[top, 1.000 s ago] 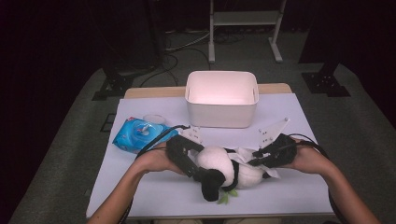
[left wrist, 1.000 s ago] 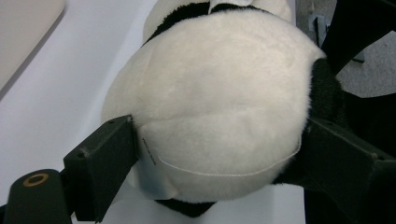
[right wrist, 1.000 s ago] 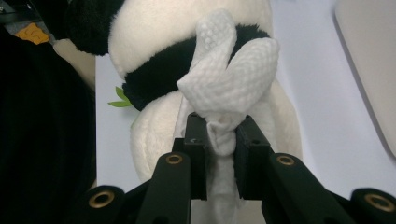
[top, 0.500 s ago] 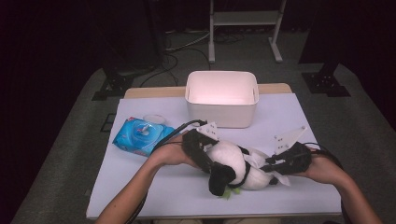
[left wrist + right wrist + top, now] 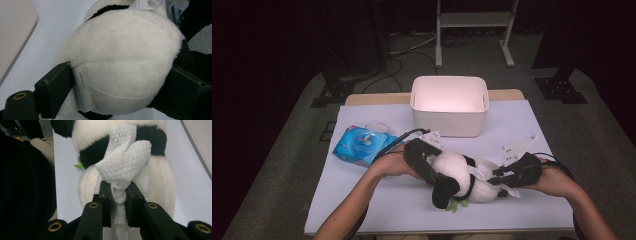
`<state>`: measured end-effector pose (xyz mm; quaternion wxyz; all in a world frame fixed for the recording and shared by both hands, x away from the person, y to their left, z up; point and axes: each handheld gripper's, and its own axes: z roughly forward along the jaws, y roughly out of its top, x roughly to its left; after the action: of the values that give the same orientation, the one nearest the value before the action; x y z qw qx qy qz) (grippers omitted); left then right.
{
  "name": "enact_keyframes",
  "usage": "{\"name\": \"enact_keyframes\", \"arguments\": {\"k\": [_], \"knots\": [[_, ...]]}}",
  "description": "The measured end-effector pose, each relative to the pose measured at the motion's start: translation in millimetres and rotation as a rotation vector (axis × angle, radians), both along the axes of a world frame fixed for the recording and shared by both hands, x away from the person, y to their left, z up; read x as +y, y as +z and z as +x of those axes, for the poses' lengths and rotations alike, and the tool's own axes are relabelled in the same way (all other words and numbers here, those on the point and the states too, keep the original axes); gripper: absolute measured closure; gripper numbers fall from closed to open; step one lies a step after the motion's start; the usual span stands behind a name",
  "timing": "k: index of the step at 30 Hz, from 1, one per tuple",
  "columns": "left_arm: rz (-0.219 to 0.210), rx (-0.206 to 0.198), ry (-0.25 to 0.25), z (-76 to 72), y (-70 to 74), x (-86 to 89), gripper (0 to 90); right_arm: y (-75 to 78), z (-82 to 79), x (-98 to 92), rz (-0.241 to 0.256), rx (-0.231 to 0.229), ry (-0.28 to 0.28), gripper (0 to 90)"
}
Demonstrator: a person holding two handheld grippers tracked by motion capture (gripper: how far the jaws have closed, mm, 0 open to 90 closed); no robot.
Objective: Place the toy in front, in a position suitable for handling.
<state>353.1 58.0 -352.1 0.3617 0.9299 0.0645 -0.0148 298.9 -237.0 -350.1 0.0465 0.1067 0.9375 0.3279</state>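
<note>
Left gripper (image 5: 120,82) clamped soft black-and-white plush panda (image 5: 464,176); right gripper (image 5: 118,192) pinched white textured wipe (image 5: 126,160) against it. Wiping seemingly midway, more fur left.

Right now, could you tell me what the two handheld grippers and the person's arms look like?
Both grippers are black. The left gripper trails a black cable and carries a pale three-cornered plate, as does the right gripper. Its blocky jaws have brass-coloured eyelets, clear in the right gripper view. The forearms are bare, with no sleeves.
</note>
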Motion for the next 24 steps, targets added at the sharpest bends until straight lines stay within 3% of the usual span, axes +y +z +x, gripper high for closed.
{"name": "enact_keyframes", "arguments": {"k": [6,10,14,17,24], "knots": [[-0.026,0.020,-0.016,-6.2,-2.4,2.6,11.7,9.0,2.7,25.3,-0.007,-0.018,0.060,76.6],[-0.026,0.007,-0.012,-10.3,-3.8,4.8,11.5,14.2,1.0,50.5,-0.035,-0.051,0.107,76.6],[-0.045,0.013,-0.010,-9.2,-5.3,6.6,11.6,26.1,-0.3,66.6,0.005,-0.068,0.135,76.5],[-0.041,0.011,-0.012,-8.9,-5.5,6.5,11.5,31.0,-0.2,83.2,-0.009,-0.083,0.169,76.5],[-0.043,0.022,-0.009,-10.7,-10.3,12.1,11.5,29.9,5.4,104.8,-0.008,-0.060,0.217,76.5]]}}
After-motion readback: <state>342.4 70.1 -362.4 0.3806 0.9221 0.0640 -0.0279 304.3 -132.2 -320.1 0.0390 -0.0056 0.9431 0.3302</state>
